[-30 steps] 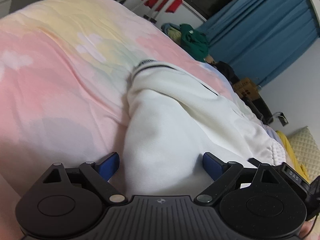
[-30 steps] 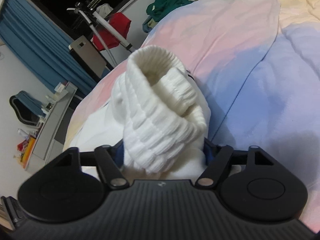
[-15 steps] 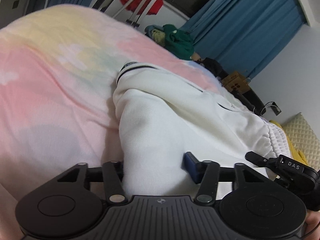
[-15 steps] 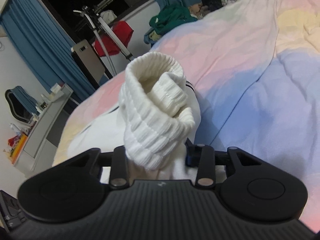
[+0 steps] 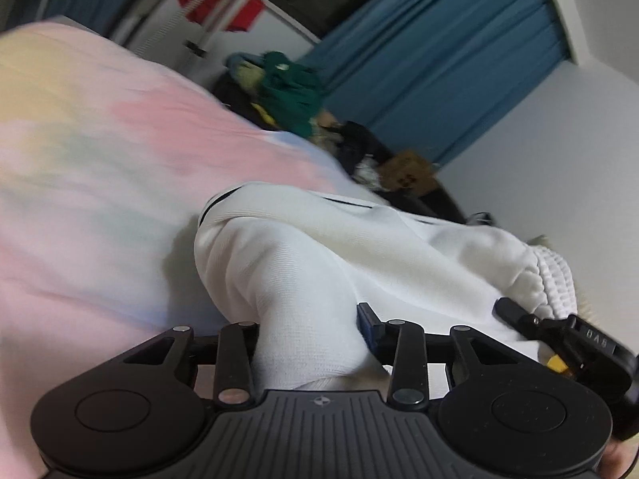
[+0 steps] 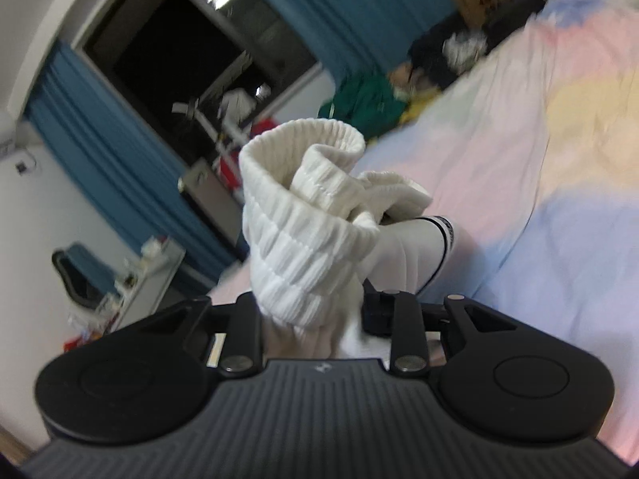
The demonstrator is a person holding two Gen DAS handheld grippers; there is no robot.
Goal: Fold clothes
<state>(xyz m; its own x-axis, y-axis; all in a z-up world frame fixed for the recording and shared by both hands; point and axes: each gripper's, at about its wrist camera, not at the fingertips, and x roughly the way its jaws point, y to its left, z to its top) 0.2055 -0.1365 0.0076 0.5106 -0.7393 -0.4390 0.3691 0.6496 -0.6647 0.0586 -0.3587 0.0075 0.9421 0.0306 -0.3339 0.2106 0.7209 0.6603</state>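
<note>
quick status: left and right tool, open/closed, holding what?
Left tool: closed on the smooth body fabric of the white garment.
Right tool: closed on the same garment's ribbed cuff.

Around my workspace I note a bed with a pastel pink, yellow and blue cover (image 5: 100, 167), blue curtains (image 5: 439, 64), a green clothes heap (image 5: 291, 95) past the bed, a dark window (image 6: 179, 40), and a cluttered white shelf unit (image 6: 147, 271).
</note>
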